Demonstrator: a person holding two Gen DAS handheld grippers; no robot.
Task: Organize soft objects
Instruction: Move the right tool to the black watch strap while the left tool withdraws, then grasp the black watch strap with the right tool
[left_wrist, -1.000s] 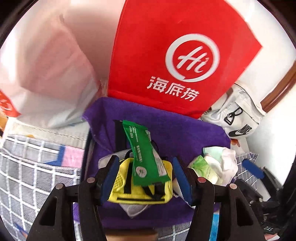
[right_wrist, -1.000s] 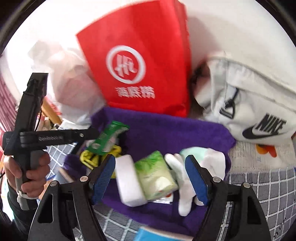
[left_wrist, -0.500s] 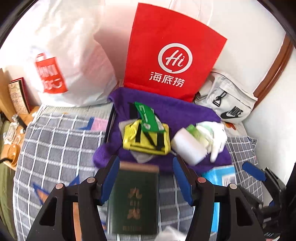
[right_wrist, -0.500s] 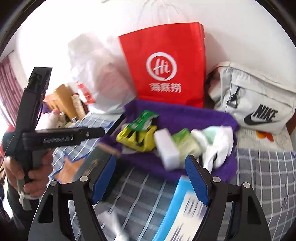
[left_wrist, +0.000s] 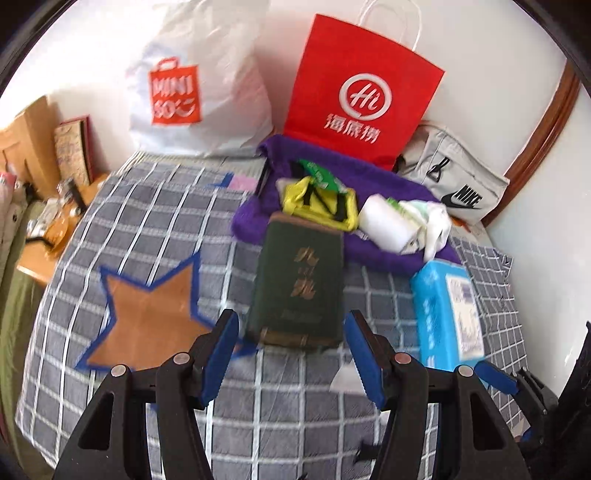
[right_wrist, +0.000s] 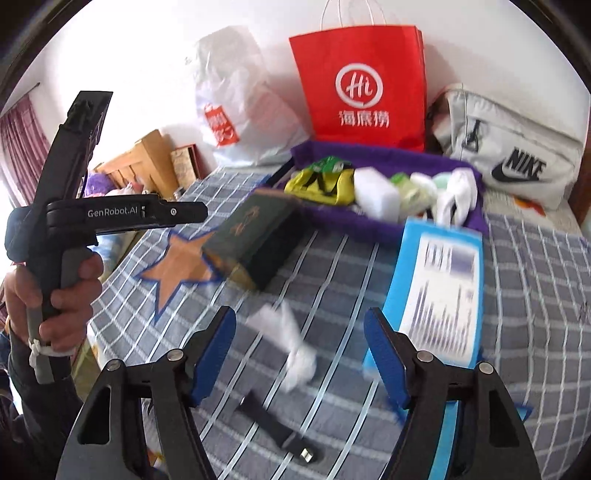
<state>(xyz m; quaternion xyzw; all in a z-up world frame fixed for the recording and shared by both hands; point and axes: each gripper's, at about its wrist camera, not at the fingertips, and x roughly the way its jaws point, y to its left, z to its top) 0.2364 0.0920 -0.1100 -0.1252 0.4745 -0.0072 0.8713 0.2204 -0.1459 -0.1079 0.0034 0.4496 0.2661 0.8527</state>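
Soft objects sit heaped on a purple towel (left_wrist: 384, 254) at the foot of a red paper bag (left_wrist: 362, 96): a yellow pouch with black straps (left_wrist: 321, 201), a green sachet (left_wrist: 319, 173) half hidden behind it, a white sponge block (left_wrist: 384, 225), and a bundle of white and pale green cloth (left_wrist: 428, 218) whose pieces blur together. In front of the towel, on the checked bedspread (left_wrist: 147, 229), lies a dark green book (left_wrist: 299, 284) whose gold lettering is smeared by motion, its far end overlapping the towel's edge. To the right of the book lies a blue and white pack (right_wrist: 439, 291) with unreadable print, its near end hidden behind the right tool (right_wrist: 299, 354). The right tool's jaws stand apart with nothing gripped and have just been closing a little; a crumpled white scrap (right_wrist: 295, 347), too blurred to identify, lies on the bedspread between them, with a black strap (right_wrist: 273, 432) nearer the camera. The left tool (left_wrist: 291, 356) is likewise open and empty, just short of the book's near end. A hand (right_wrist: 55, 291) holds the left tool's handle, the arm cut off at the frame edge. A white shopping bag (left_wrist: 199, 92) stands left of the red bag, a grey sports bag (left_wrist: 454, 184) to its right.
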